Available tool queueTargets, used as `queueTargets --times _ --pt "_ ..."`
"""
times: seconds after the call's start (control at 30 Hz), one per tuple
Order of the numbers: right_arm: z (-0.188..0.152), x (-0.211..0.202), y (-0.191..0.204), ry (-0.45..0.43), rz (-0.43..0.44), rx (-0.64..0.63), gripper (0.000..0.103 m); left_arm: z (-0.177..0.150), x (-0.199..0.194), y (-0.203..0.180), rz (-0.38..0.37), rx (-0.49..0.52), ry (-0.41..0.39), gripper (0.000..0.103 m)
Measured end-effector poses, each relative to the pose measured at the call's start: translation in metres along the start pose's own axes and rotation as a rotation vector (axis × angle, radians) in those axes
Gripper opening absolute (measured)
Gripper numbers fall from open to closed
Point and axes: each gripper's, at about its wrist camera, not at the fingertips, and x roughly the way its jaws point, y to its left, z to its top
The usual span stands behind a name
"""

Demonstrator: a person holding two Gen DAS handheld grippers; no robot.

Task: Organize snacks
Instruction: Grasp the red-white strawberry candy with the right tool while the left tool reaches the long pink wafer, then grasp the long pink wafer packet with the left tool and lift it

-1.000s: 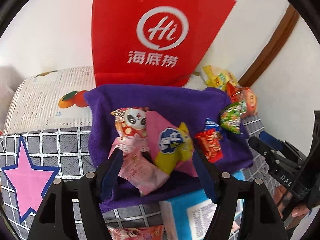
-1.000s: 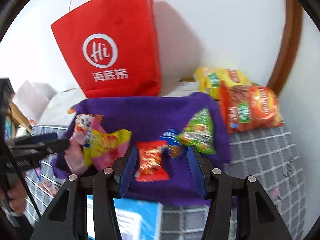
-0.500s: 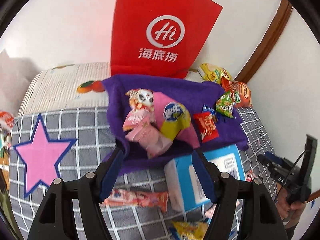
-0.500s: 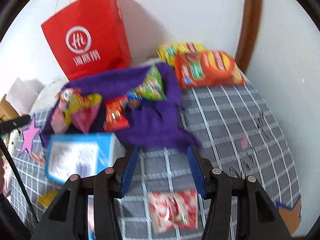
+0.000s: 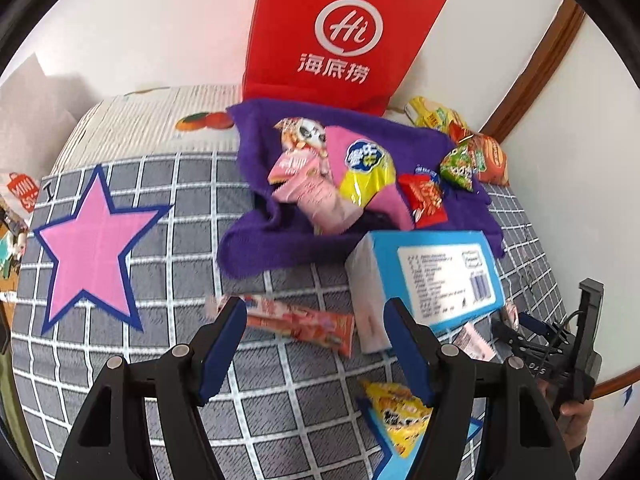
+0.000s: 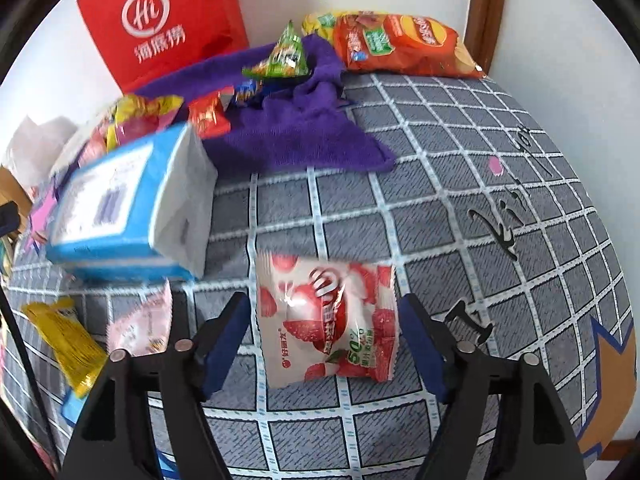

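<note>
My left gripper (image 5: 316, 340) hangs open above a long red-orange snack packet (image 5: 304, 322) that lies flat on the grey checked cloth (image 5: 168, 208); its pads do not touch it. My right gripper (image 6: 322, 334) points down over a white and red lychee snack pack (image 6: 320, 308), which lies between its fingers. The right jaws are opening and the pads stand clear of the pack. A purple towel (image 5: 264, 248) (image 6: 304, 136) holds several small snacks. A blue box (image 5: 436, 276) (image 6: 120, 208) lies beside the towel.
A red paper bag (image 5: 340, 36) stands against the wall behind the towel. An orange chip bag (image 6: 404, 44) and a yellow packet (image 5: 430, 114) lie at the back right. Another yellow packet (image 5: 396, 412) and a pink one (image 6: 140, 324) lie near the front. A hand (image 5: 576, 412) holds the other gripper at the right.
Both grippers have drawn back from the purple towel toward the near side. The right one has sunk over the lychee pack and its jaws have spread wider. The left jaws look unchanged.
</note>
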Motion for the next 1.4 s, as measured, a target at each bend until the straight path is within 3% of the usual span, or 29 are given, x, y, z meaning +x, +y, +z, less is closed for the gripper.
queueTargets --times 0.13,0.4,0.57,1.03,1.4 --pt "-0.007 0.0 -0.002 -0.039 -0.01 0.012 0.08 -0.008 0.002 0.005 0.009 -0.006 0.011 0.068" --pt "-0.004 -0.003 -0.015 -0.082 0.014 0.069 0.06 -0.02 0.015 0.011 0.023 -0.028 0.047 0.068" --pt "-0.007 -0.004 -0.014 -0.103 0.018 0.054 0.054 -0.025 0.025 0.014 0.021 -0.052 0.063 0.068" --pt "-0.018 -0.029 -0.008 -0.136 0.058 0.047 0.051 -0.013 0.055 0.021 -0.004 -0.151 0.054 0.067" --pt "-0.019 -0.025 0.002 -0.122 0.03 -0.007 0.051 -0.007 0.074 0.015 -0.002 -0.141 0.036 0.038"
